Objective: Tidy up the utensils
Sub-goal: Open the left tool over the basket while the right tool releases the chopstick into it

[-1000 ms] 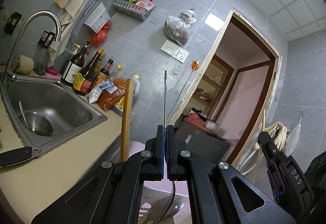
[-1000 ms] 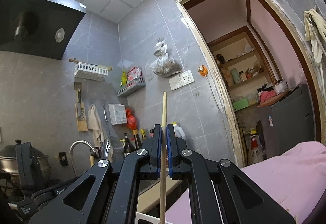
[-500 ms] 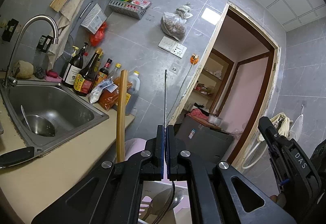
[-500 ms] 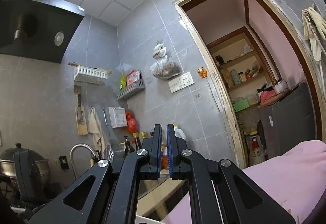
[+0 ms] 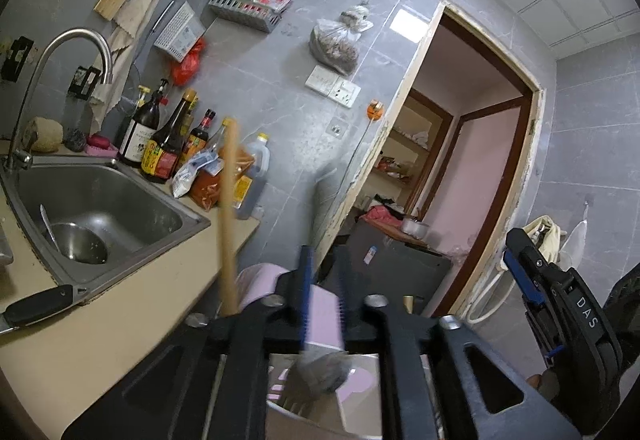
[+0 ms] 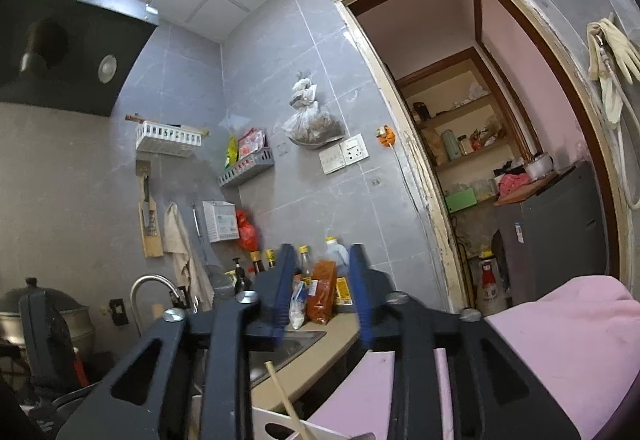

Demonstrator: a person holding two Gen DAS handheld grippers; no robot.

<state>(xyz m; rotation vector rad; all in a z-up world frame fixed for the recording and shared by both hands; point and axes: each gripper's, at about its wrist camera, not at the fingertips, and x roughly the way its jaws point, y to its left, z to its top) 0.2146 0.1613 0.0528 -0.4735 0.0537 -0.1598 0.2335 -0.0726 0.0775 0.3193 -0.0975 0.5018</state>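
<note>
Though spread, ridged blue tongs [image 6: 320, 296]

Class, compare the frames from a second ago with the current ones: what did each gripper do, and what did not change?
The left gripper opened and let go of the thin metal utensil it had clamped; a blurred utensil shows just below it over the holder. The right gripper opened too, having released the wooden stick, which now stands in the holder. The sink and bottles stayed put.

Wooden stick [image 5: 228, 215] upright beside left gripper [image 5: 323, 290] (jaws apart), bottles [image 5: 162, 143] beyond
</note>
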